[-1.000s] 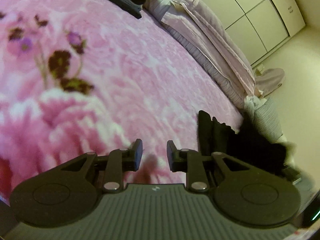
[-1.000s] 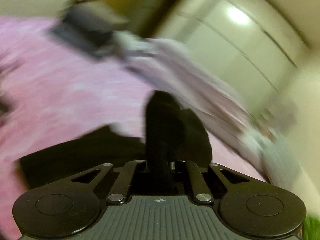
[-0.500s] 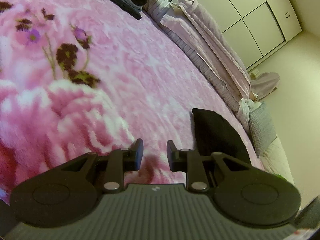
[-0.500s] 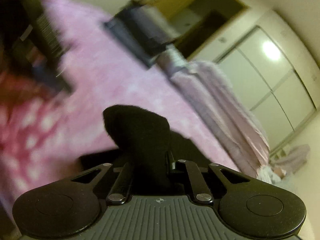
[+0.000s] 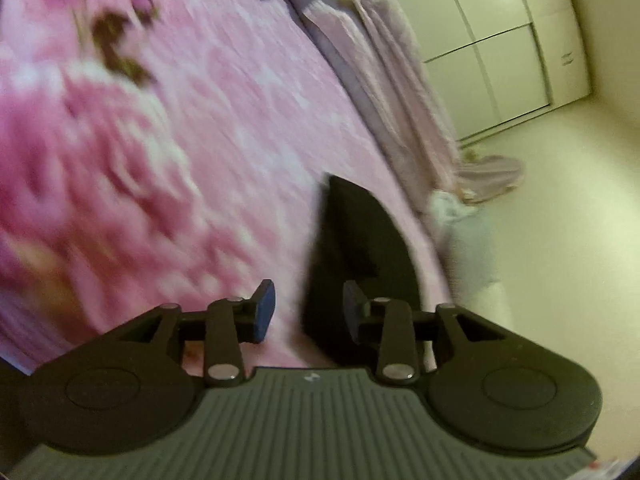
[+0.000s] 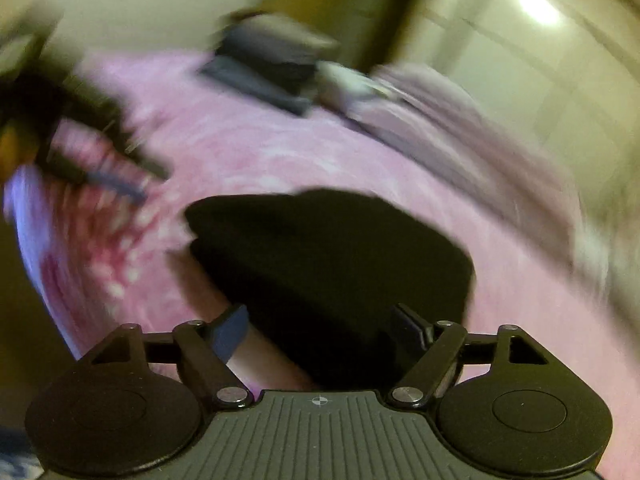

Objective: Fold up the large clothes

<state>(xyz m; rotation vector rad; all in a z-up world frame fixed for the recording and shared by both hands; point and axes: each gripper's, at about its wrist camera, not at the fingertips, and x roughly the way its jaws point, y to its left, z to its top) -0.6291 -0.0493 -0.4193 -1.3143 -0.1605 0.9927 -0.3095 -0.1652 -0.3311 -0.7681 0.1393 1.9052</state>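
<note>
A black garment (image 6: 332,264) lies folded flat on the pink floral blanket (image 6: 248,152), just ahead of my right gripper (image 6: 320,328), which stands open with nothing between its fingers. In the left wrist view the same black garment (image 5: 356,240) lies near the bed's right edge. My left gripper (image 5: 308,312) hovers open over the blanket (image 5: 180,128) with the garment's near end just beyond its fingertips. The left gripper shows as a dark blurred shape (image 6: 72,128) at the left of the right wrist view.
A stack of dark folded clothes (image 6: 276,64) sits at the far end of the bed. A lilac sheet (image 5: 392,80) hangs over the bed's right side, down to a cream floor (image 5: 560,200). White wardrobe doors (image 5: 500,20) stand behind.
My right gripper has let go of the black garment and opened wide; the garment now lies flat. My left gripper has opened a little wider and swung right toward the garment.
</note>
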